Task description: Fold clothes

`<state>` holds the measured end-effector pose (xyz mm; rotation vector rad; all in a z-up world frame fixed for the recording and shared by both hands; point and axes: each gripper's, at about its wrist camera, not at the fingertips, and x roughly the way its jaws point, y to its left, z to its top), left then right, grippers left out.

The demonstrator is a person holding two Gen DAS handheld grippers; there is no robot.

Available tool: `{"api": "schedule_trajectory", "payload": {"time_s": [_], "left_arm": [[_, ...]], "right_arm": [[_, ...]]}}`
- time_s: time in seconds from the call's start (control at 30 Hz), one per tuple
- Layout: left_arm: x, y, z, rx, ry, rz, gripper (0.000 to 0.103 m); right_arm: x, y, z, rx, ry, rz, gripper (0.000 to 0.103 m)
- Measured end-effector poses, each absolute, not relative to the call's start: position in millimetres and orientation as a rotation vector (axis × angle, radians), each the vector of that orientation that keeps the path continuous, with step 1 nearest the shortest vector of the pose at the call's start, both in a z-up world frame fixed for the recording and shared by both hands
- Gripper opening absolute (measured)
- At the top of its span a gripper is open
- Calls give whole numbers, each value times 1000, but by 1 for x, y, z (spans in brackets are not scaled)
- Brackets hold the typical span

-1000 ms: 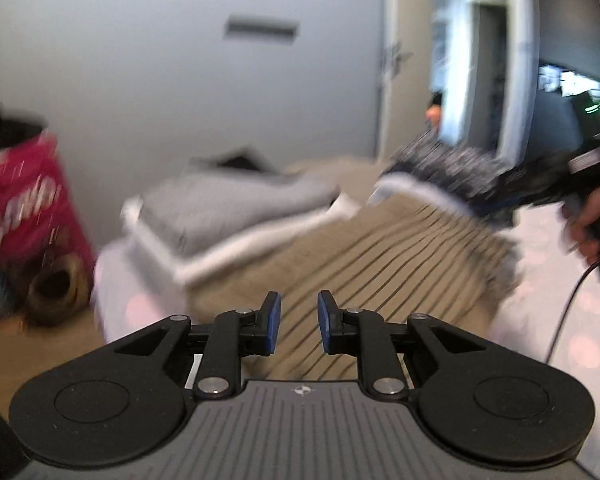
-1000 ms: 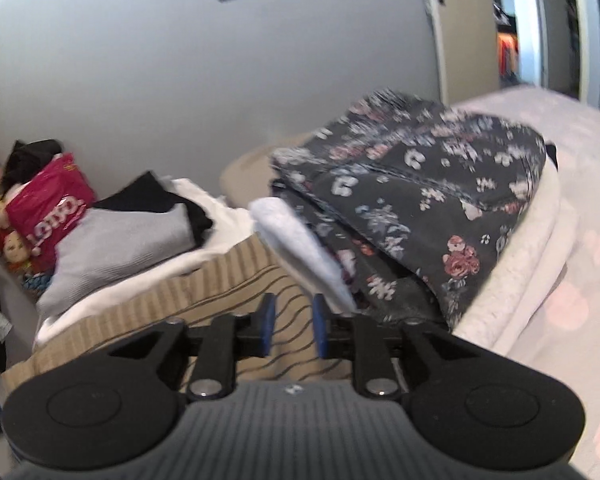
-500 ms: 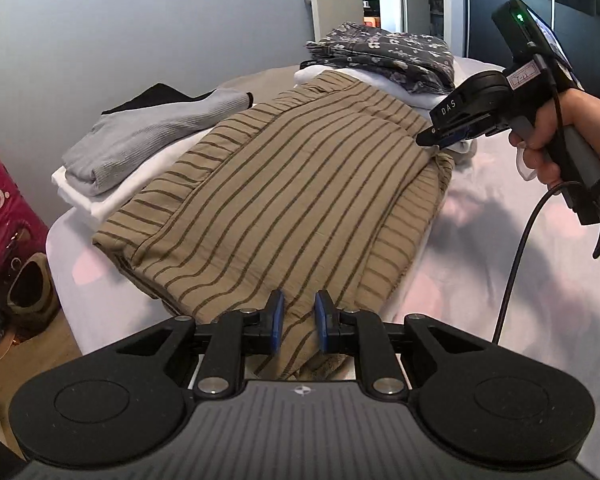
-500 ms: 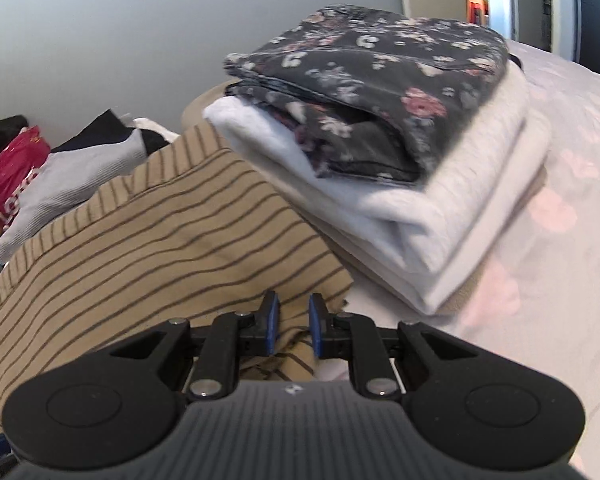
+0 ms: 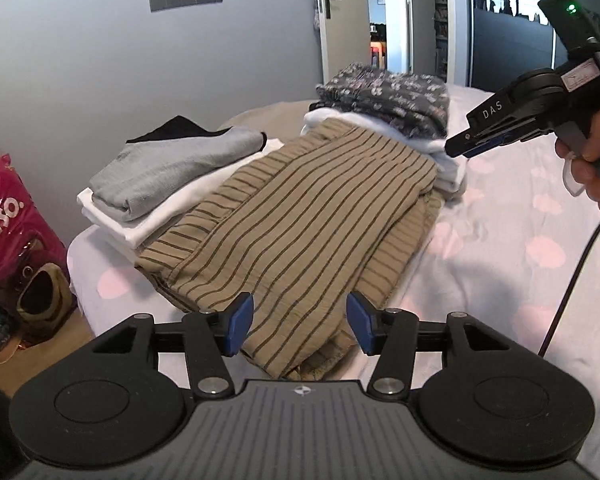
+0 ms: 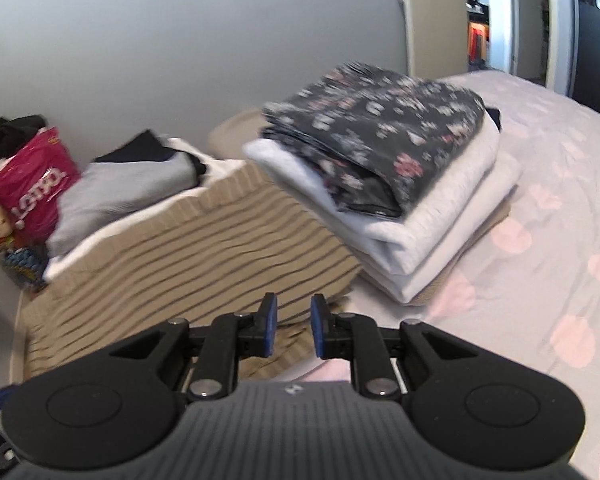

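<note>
My left gripper (image 5: 300, 324) sits nearest to me with its blue-padded fingers (image 5: 240, 322) spread wide apart and nothing between them, poised just above the near hem of the striped tan garment (image 5: 300, 224). That garment lies folded into a long panel on the bed (image 5: 500, 264), whose pale cover carries pink blotches, and I take it as my reference for everything else. To its right, seen from the left wrist camera, my right gripper (image 5: 458, 148) hangs in the air off the garment's far right corner, held in my right hand (image 5: 592, 164); from that angle its tips look close together. From the right wrist camera, the right gripper (image 6: 291, 322) shows a narrow gap between its pads (image 6: 269, 320), with nothing pinched, and the striped tan garment (image 6: 188, 264) lies just below and beyond them. Left of the garment and touching its edge is a stack of folded clothes topped by a grey knit (image 5: 176, 168) on white layers. Beyond the garment's far end, resting partly on it, is a second stack with a dark floral piece (image 5: 388, 96) on top of white folded fabric (image 6: 432, 236). Further left, off the bed, a pink bag (image 5: 8, 232) stands on the floor. Behind everything is a grey wall (image 5: 140, 60) and a doorway (image 5: 384, 32).
</note>
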<state>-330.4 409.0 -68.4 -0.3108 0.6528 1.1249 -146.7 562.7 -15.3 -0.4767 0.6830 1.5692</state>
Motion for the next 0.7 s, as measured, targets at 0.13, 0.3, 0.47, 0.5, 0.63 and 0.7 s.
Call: {"api": "schedule_trajectory", "payload": {"time_s": [0.13,0.3,0.47,0.5,0.63,0.7], "left_arm": [[-336,393,-49,-283,652,1114,60],[-353,378,-27,-299,632,1121,66],[-368,362,-8,-289,600,1141,71],[-370,359,-6,-280,596,1143,76],[-379,348,-3,-264,583,1131,77],[-381,344,-4,-252,582,1124,77]], "right_arm": [[-177,533,11,-518,632,1596,32],[-212,493,35,-556,557,1646,40],[-240,448,44,-586,503,1623,45],[-244,439,45,-589,498,1610,46],[-261,400,44,-572,477,1568,59],[-268,385,40,-539,489,1538,59]]}}
